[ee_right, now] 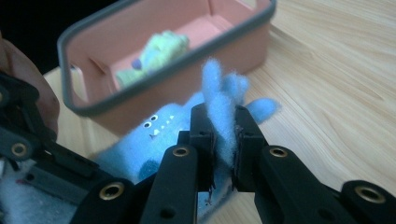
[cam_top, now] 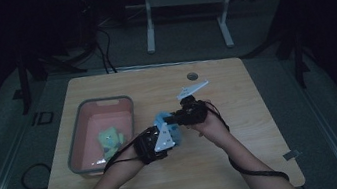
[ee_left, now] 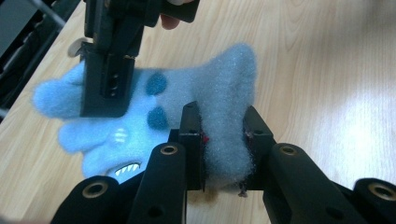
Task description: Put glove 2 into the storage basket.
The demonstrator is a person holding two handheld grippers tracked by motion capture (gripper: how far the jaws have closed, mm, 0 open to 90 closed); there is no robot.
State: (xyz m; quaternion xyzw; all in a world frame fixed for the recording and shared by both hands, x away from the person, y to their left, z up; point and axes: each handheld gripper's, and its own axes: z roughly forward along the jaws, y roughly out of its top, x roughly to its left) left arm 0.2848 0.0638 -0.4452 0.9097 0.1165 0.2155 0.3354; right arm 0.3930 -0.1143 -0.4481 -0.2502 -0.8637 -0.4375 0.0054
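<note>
- Sock (ee_left: 196, 100): a fluffy blue one with darker spots and a small stitched face, held above the table (cam_top: 246, 153) just beside the pink bin (cam_top: 132, 117).
- Left gripper (ee_left: 223, 144): its jaws pinch one end of the sock, with fluff bulging between the pads.
- Right gripper (ee_right: 223, 140): its jaws are pressed onto the other end, where a tuft stands up between them.
- Axis: the sock's long axis runs from one gripper to the other, roughly level; in the high view it lies diagonally across the table, its near end at lower left.
- Step, as judged: carrying the sock, gripped at both ends, towards the bin, where a yellow-green sock (cam_top: 111, 138) already lies.
- Next move, as judged: shift both hands together over the bin's rim, keeping the sock taut enough to clear it, then part the jaws to drop it.
</note>
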